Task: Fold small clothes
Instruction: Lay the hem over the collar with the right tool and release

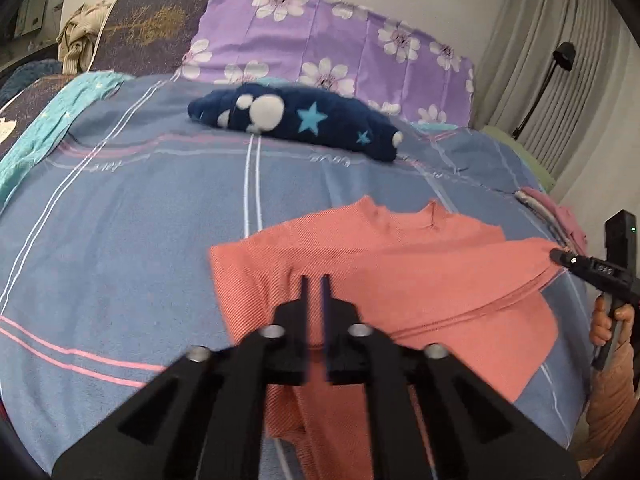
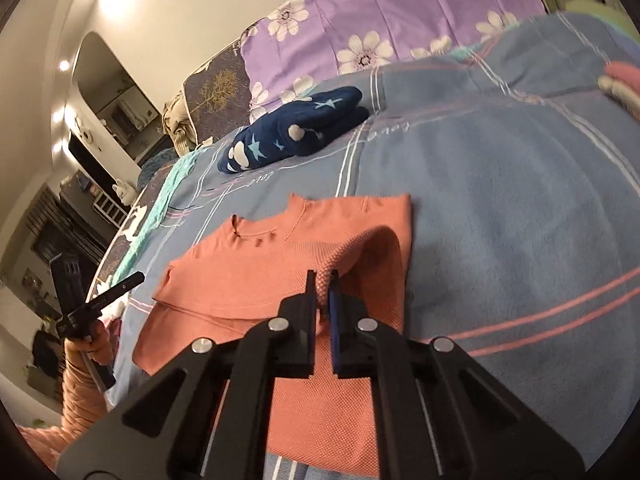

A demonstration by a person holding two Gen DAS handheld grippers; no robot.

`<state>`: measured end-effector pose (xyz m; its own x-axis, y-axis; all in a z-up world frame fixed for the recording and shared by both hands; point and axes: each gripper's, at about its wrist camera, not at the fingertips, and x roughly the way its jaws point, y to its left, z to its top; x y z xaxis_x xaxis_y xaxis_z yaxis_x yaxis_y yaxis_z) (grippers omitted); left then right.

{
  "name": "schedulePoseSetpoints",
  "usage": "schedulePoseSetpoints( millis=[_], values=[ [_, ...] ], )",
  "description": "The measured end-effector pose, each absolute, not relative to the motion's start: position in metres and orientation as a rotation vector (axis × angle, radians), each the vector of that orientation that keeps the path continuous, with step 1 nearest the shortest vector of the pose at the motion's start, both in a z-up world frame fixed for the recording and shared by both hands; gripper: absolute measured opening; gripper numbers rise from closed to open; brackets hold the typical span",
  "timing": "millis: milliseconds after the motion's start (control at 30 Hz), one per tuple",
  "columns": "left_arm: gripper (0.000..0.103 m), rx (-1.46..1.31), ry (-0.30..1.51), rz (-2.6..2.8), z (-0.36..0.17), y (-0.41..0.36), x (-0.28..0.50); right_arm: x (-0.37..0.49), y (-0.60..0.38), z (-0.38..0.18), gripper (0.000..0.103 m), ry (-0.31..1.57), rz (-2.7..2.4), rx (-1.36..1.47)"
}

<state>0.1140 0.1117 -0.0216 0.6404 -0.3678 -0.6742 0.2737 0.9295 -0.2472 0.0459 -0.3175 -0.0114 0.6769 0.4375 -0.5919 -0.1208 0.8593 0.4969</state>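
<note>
A salmon-pink knit sweater lies on the blue bedspread, neck toward the pillows, its left side folded over. My left gripper hangs above the sweater's left part, jaws nearly closed with a thin gap and nothing between them. My right gripper is shut on a raised fold of the sweater at its right edge, lifting it. The right gripper also shows in the left wrist view, pinching the sweater's right edge. The left gripper also shows in the right wrist view, off the sweater's left side.
A rolled navy fleece garment with stars lies further up the bed. A purple floral pillow stands behind it. A teal cloth lies at the left edge. Pink folded clothes sit at the right edge. Curtains hang at the right.
</note>
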Motion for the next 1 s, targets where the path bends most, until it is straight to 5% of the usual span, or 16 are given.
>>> schedulePoseSetpoints(
  millis=[33, 100, 133, 167, 500, 700, 733, 833, 1000],
  values=[
    [0.045, -0.117, 0.811, -0.335, -0.027, 0.113, 0.116, 0.047, -0.317, -0.013, 0.005, 0.773, 0.325, 0.446],
    [0.046, -0.094, 0.834, -0.306, -0.038, 0.113, 0.121, 0.048, -0.318, -0.019, 0.005, 0.786, 0.315, 0.462],
    [0.034, -0.100, 0.865, -0.320, -0.046, 0.113, 0.125, 0.048, -0.318, -0.022, 0.005, 0.791, 0.313, 0.469],
    [0.003, -0.113, 0.879, -0.335, -0.050, 0.113, 0.127, 0.048, -0.319, -0.024, 0.005, 0.796, 0.310, 0.478],
    [0.004, -0.266, 0.665, -0.456, 0.025, 0.125, 0.092, 0.039, -0.329, 0.018, 0.005, 0.666, 0.366, 0.523],
    [0.005, -0.236, 0.557, -0.353, 0.065, 0.116, 0.112, 0.108, -0.331, 0.036, 0.009, 0.689, 0.331, 0.508],
    [0.009, -0.220, 0.574, -0.314, 0.058, 0.113, 0.127, 0.126, -0.329, 0.028, 0.011, 0.729, 0.327, 0.506],
    [0.047, -0.146, 0.663, -0.177, 0.023, 0.108, 0.165, 0.162, -0.329, -0.001, 0.028, 0.809, 0.221, 0.485],
    [0.058, -0.150, 0.767, -0.201, -0.024, 0.118, 0.175, 0.161, -0.330, -0.030, 0.034, 0.854, 0.200, 0.430]
  ],
)
